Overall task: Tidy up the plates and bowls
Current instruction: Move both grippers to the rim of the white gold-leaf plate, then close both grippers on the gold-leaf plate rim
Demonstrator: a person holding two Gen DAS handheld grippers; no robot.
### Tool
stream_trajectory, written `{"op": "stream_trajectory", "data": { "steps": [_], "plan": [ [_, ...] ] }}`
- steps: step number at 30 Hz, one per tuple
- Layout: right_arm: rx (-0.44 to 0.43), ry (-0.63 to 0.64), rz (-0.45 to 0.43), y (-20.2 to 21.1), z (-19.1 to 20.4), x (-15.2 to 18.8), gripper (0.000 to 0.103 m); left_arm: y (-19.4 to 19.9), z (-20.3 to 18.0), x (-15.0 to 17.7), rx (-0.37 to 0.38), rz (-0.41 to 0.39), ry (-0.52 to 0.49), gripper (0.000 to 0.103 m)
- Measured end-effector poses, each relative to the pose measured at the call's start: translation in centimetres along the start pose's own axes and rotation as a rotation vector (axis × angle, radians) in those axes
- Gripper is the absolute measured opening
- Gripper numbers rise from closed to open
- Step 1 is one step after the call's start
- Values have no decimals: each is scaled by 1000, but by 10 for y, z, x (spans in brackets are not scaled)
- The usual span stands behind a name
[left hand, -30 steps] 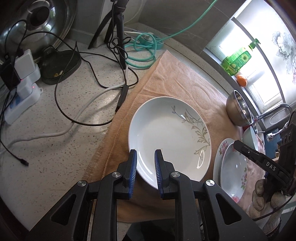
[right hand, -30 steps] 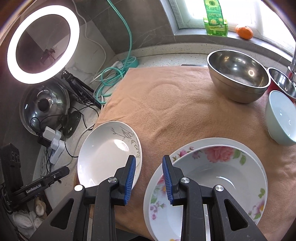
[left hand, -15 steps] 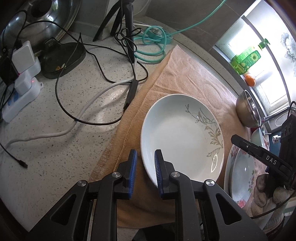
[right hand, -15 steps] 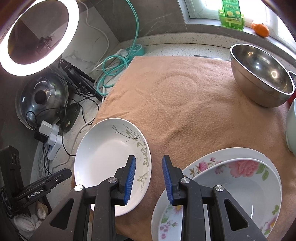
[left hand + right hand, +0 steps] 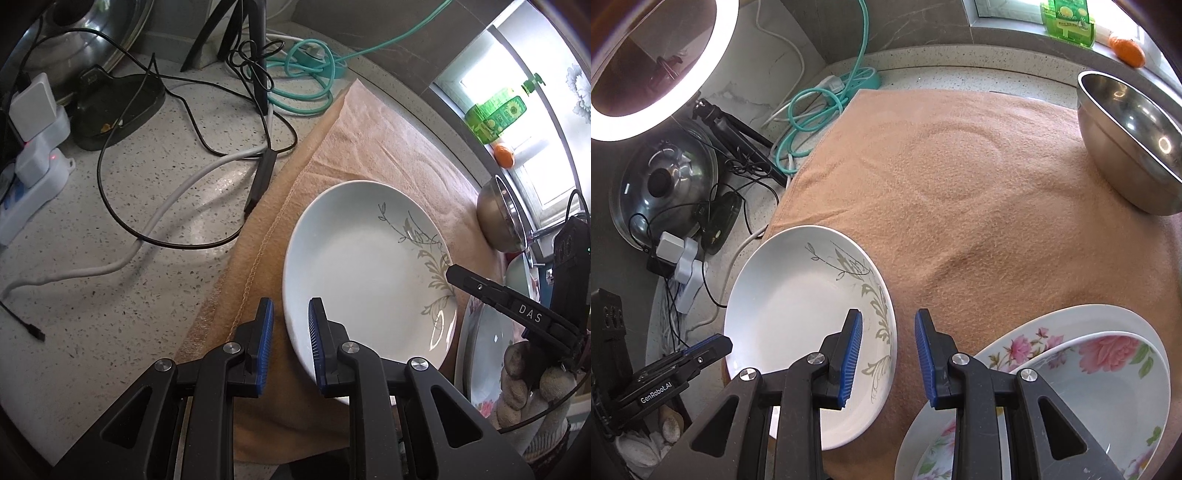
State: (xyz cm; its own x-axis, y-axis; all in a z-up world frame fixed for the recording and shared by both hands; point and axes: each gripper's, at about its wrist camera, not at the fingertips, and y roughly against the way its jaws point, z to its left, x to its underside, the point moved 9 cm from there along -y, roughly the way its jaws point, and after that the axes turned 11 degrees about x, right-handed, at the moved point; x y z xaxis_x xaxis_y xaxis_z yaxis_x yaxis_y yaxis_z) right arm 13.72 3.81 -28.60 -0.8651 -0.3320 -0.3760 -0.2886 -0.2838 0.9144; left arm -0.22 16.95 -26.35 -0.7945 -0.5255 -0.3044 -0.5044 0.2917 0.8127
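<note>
Left wrist view puts the leaf-patterned plate [image 5: 365, 273] rim just between my left gripper [image 5: 291, 332] pads, narrowly parted, gripping nothing; my right gripper [image 5: 888, 350], also empty, straddles the opposite rim.

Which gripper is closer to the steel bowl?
Right. The right gripper sits between the two plates; the left gripper is at the leaf plate's far edge, farther from the steel bowl.

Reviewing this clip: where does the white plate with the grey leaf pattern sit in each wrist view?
Left wrist: the leaf plate lies centre-right on the tan towel, its near rim by the left gripper.
Right wrist: the leaf plate is lower left, its right rim behind the right gripper.
Shared landmark: the steel bowl.
</note>
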Motion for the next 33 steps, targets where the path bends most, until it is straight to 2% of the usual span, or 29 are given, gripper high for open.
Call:
{"op": "stream_trajectory", "data": {
  "steps": [15,33],
  "plan": [
    [-8,-3,24,-9,4,0,11,-7,-3,1,7,17,-15,15],
    [9,-5,14,-8,4,1,10,-6,-2,0,9,7,-9,14]
  ]
}}
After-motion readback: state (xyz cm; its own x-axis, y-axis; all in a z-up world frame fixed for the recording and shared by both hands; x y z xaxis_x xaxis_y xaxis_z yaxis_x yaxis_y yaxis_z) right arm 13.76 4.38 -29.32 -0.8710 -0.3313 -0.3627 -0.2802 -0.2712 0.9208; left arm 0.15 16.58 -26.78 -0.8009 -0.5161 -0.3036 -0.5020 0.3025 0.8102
